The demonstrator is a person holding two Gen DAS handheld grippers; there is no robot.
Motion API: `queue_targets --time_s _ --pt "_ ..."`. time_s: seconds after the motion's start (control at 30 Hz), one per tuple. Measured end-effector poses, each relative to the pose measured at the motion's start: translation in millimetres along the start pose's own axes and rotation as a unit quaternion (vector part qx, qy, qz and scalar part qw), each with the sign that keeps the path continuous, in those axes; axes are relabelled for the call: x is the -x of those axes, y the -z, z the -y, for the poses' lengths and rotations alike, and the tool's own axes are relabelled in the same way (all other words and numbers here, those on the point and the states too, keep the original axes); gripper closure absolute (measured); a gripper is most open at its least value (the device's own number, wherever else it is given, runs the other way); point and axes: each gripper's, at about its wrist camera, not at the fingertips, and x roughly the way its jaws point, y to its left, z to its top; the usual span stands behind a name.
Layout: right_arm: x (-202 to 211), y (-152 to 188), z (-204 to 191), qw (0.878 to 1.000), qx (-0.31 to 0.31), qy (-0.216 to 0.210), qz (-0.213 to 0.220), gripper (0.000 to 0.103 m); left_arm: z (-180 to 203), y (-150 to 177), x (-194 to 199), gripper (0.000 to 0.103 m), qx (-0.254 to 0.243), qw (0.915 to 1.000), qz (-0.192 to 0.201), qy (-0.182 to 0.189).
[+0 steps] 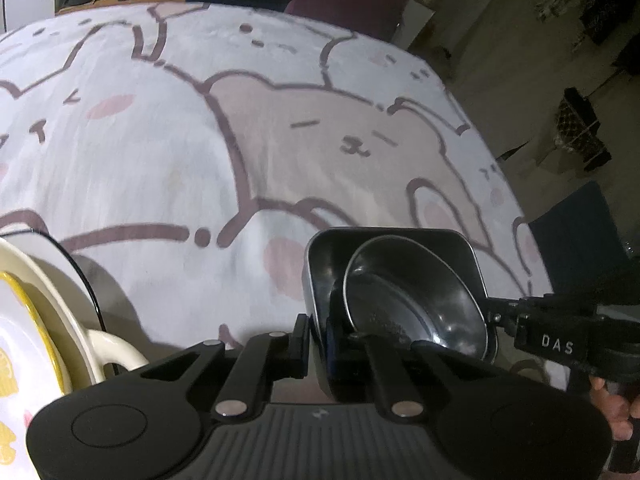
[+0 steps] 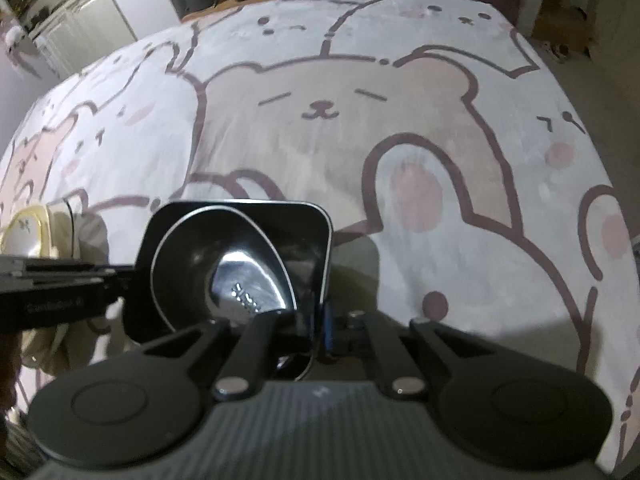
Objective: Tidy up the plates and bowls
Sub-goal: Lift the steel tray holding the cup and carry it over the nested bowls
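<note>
A black square dish (image 1: 332, 256) holds a round black bowl (image 1: 416, 296) that leans inside it. My left gripper (image 1: 318, 334) is shut on the dish's left rim, one finger outside the wall and one inside. My right gripper (image 2: 323, 330) is shut on the opposite rim of the same square dish (image 2: 308, 232), and the round bowl (image 2: 224, 264) shines inside it. Each gripper also shows in the other's view: the right gripper (image 1: 500, 316) at the dish's far side, the left gripper (image 2: 120, 276) likewise. The dish casts a shadow on the cloth beneath it.
A cream dish with a handle (image 1: 92, 344) and a lemon-patterned plate (image 1: 16, 340) stand upright at the left, in a black wire rack. The bear-print tablecloth (image 1: 160, 168) covers the table. The table's edge and a dark chair (image 1: 576, 232) lie to the right.
</note>
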Motion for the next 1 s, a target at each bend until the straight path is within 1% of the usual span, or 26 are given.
queue_targets --time_s 0.2,0.47,0.67,0.87,1.0 --pt "32 -5 1 0.999 -0.012 -0.005 0.042 0.098 8 -7 33 0.095 -0.003 0.9993 0.036 0.006" --pt "71 -12 -26 0.996 0.001 -0.026 0.083 0.098 3 -12 94 0.096 -0.011 0.9965 0.083 -0.012" --pt "93 -21 -67 0.993 0.012 -0.052 0.104 0.098 -19 -9 142 0.096 -0.001 0.9926 0.114 -0.040" --pt "100 -23 -116 0.990 0.036 -0.079 0.108 0.097 -51 0 182 0.096 0.018 0.9882 0.136 -0.067" --pt "96 -23 -152 0.989 0.052 -0.092 0.102 0.097 -75 10 200 0.096 0.035 0.9856 0.142 -0.085"
